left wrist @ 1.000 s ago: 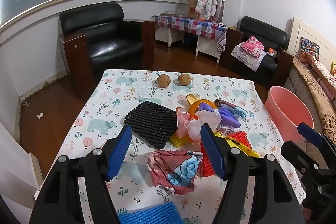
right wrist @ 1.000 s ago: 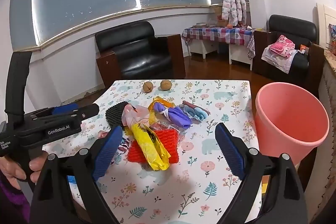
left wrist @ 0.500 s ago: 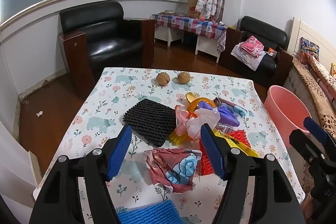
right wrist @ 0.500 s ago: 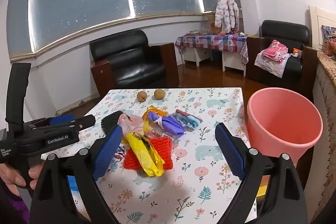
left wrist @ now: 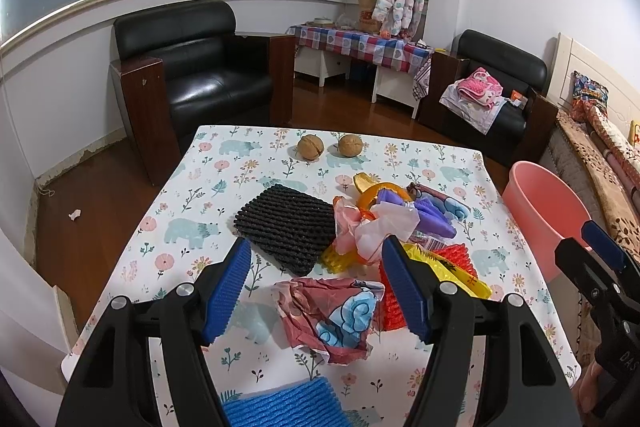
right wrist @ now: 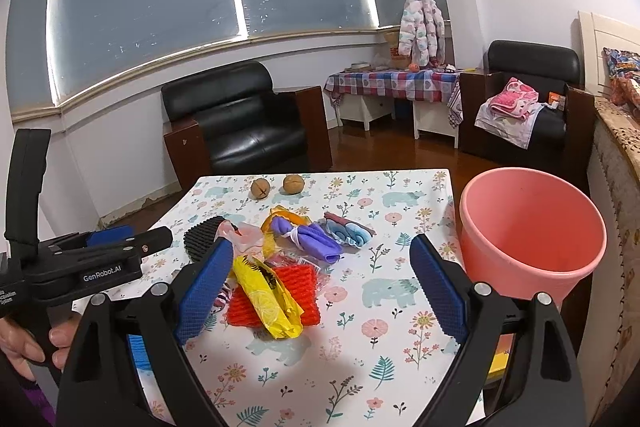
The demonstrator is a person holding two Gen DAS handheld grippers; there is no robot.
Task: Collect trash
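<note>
Spread wide and empty at lower centre of the left wrist view: left gripper (left wrist: 316,287), poised above a crumpled red-and-blue printed wrapper (left wrist: 330,315) on the floral-patterned tablecloth (left wrist: 192,203). Likewise gaping and empty in the right wrist view: right gripper (right wrist: 320,291), hanging over a yellow plastic bag (right wrist: 266,297) lying on red foam netting (right wrist: 298,285). At right edge, beside the table: round pink plastic bin (right wrist: 532,231).

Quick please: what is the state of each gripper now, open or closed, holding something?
Left gripper: open, holding nothing.
Right gripper: open, holding nothing.
</note>
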